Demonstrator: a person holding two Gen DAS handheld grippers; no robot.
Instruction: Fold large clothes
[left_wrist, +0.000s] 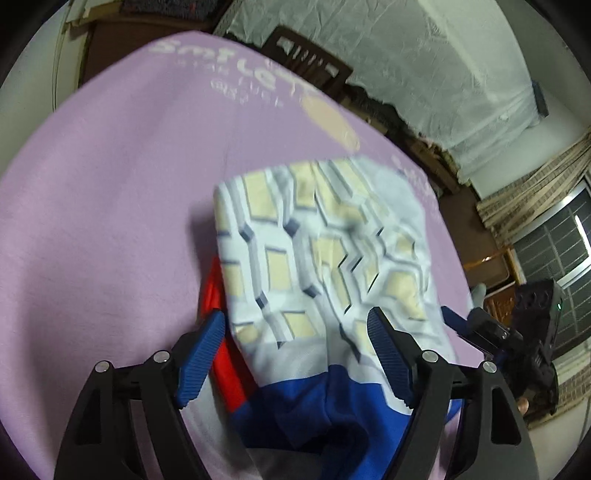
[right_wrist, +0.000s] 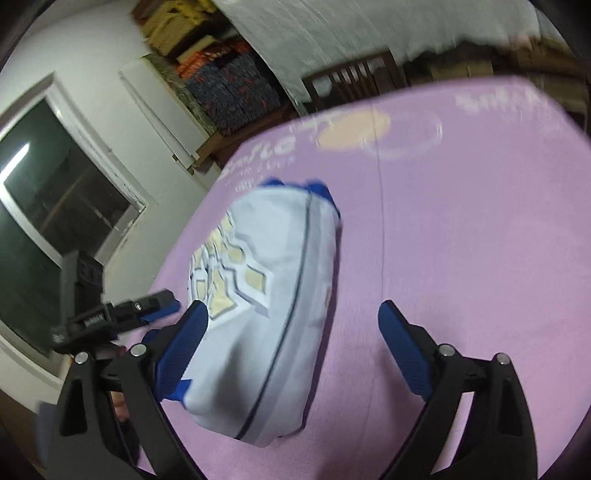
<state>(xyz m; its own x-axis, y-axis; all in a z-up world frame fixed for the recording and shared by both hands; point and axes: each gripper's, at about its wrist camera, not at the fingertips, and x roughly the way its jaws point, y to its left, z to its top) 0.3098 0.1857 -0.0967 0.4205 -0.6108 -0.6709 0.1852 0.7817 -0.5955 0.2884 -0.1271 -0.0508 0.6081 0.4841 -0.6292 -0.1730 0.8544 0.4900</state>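
Lilac cloth (left_wrist: 110, 221) covers the table under a folded patterned garment (left_wrist: 325, 240); both the left gripper (left_wrist: 295, 354) and right gripper (right_wrist: 291, 350) have jaws apart, gripping nothing.

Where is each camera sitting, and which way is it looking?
Left wrist: on the left gripper, looking down along its open blue-padded fingers at the folded white garment with yellow-and-grey pattern and blue hem on the lilac printed cloth; the right gripper shows at the right edge.
Right wrist: on the right gripper, open, looking down at the garment; the left gripper shows at left.
Shared: garment, cloth, dark wooden chair.
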